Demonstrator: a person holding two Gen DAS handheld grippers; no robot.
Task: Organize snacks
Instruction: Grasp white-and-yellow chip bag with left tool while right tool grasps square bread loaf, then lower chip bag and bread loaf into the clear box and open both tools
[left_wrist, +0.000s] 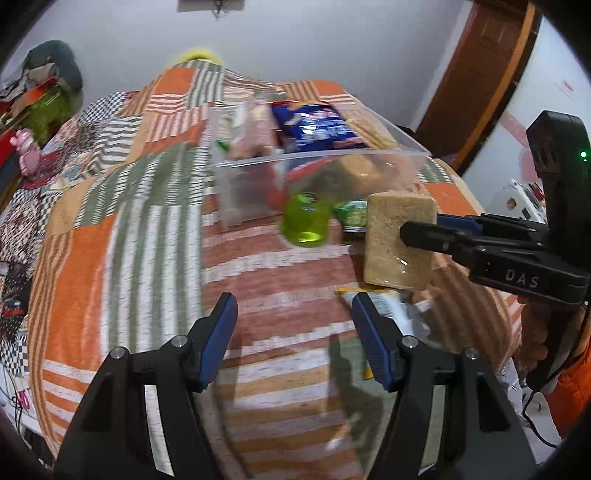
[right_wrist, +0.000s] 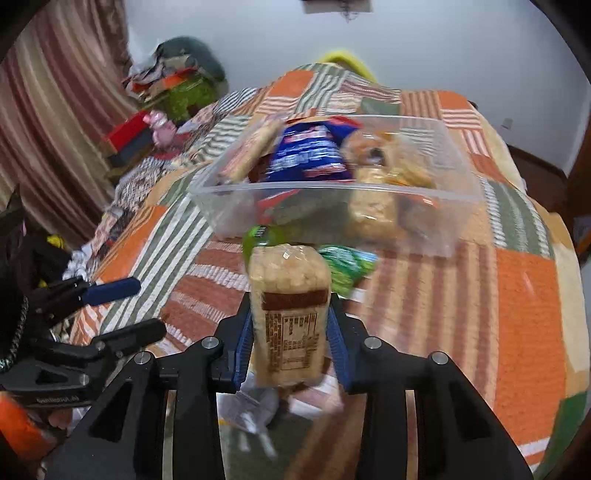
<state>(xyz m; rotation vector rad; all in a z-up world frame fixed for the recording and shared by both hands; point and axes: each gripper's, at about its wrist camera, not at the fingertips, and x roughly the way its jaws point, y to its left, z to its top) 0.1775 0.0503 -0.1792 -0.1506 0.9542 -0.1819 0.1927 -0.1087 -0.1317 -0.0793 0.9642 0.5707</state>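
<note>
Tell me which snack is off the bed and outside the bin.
The tan bar, pinched in the right claw. Green cup and green packet lie on the quilt.

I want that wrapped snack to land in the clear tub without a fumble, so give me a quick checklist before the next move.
1. Right gripper pinching the wrapped snack bar on both sides: ok.
2. Bar lifted off the quilt: ok.
3. Free space in the clear tub: cannot tell, it looks crowded.
4. Green bottle and green packet lie before the tub: not ok.
5. Left gripper empty and aside: ok.
</note>
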